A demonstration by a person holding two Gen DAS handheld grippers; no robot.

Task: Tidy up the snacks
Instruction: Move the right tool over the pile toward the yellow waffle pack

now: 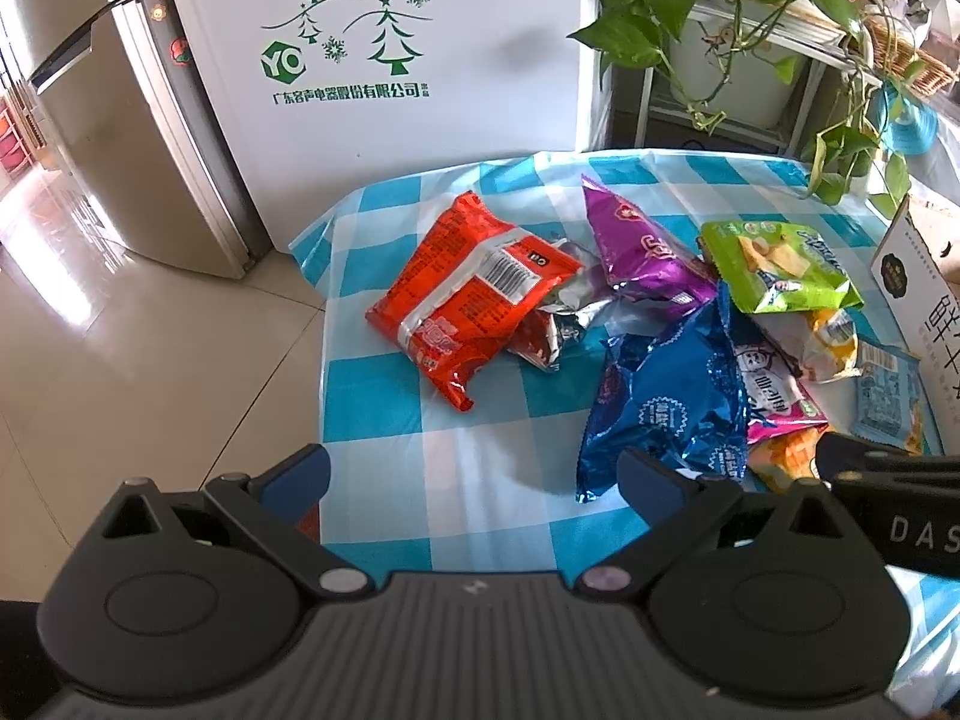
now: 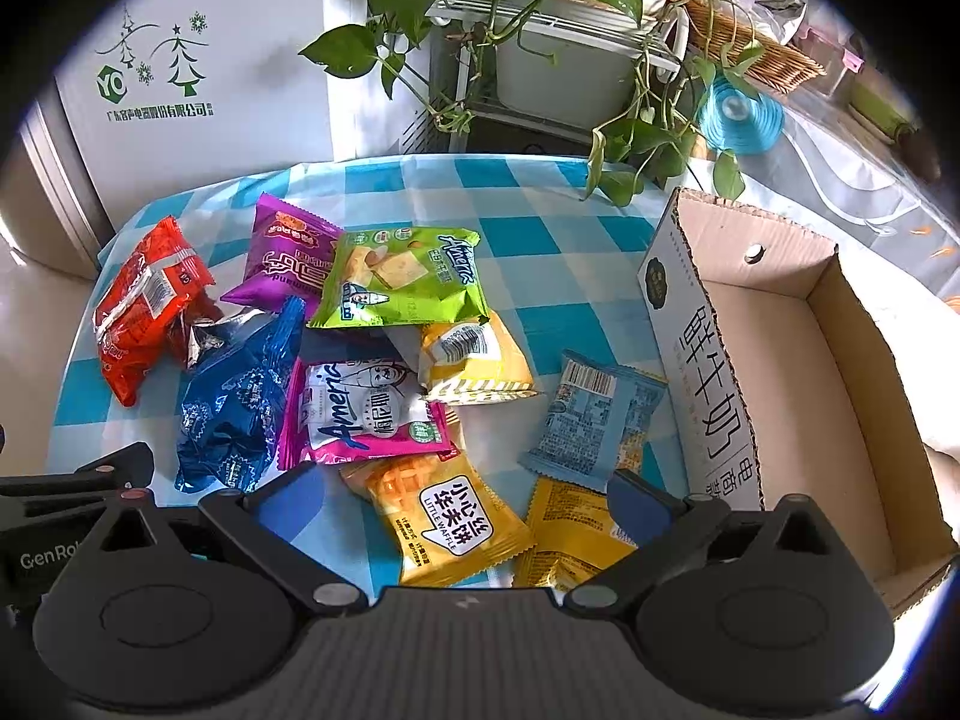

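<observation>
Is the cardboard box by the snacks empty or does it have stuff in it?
Empty as far as visible: the cardboard box shows only bare floor; its near corner is cut off.

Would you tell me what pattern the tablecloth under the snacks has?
Blue-and-white checks on the tablecloth, clearest in the right wrist view.

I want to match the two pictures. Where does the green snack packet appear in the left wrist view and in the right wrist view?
Left wrist view: the green snack packet lies right of centre, beside the purple packet, partly over the pile.
Right wrist view: it lies at upper centre, overlapping the purple packet.
Shared landmark: the blue foil packet, nearer the camera than the green one in both views.
</observation>
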